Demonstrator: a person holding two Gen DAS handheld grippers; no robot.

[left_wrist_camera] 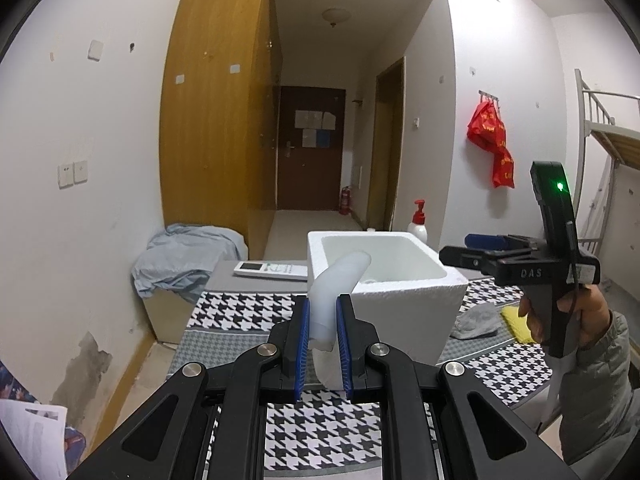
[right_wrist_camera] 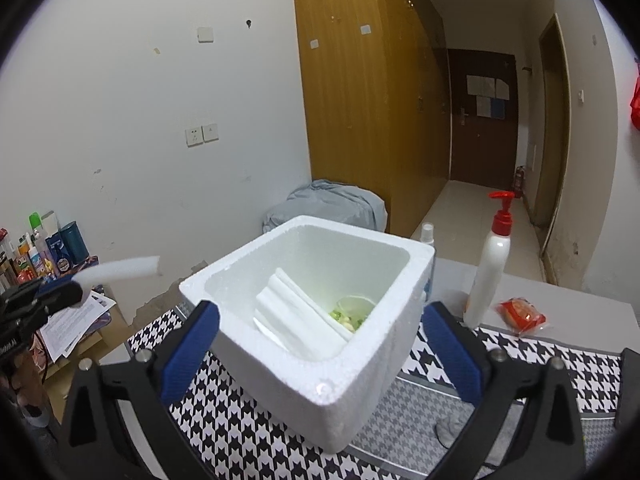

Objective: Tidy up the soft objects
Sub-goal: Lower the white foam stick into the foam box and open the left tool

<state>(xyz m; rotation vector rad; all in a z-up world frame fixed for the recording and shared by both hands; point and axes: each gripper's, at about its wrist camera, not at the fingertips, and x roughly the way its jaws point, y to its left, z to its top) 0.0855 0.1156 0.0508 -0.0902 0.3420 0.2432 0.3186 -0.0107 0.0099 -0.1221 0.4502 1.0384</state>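
Foam strip [left_wrist_camera: 334,292]: we see it white and bent, clamped between the left gripper [left_wrist_camera: 323,308] pads, its tip leaning over the foam box [left_wrist_camera: 420,300].
Right gripper [right_wrist_camera: 316,344]: released, blue fingers [right_wrist_camera: 188,344] spread wide either side of the box, touching nothing.
Box contents: we make out folded white foam sheets [right_wrist_camera: 296,316].
Table [right_wrist_camera: 560,344]: houndstooth cloth under the box.

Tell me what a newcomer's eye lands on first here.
First, the white foam box in the middle of the houndstooth cloth, with white foam pieces inside. Next, the left tool shut on a bent white foam strip just before the box. The right tool stands open around the box's near corner; a red-capped pump bottle stands at right.
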